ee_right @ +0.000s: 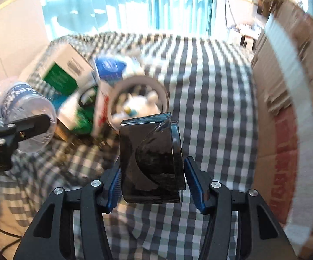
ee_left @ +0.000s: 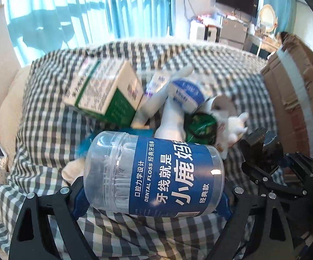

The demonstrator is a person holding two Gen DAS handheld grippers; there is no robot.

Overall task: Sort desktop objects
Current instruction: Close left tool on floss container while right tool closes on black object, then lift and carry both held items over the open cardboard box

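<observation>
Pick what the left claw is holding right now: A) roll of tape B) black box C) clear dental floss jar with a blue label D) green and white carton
C: in the left wrist view the left claw grips the dental floss jar by its two ends, lying sideways above the checked cloth; the green and white carton lies in the pile behind it.

free: checked cloth [ee_right: 210,86] centre | blocked: cardboard box [ee_right: 286,86] right, clutter pile [ee_right: 104,86] left
</observation>
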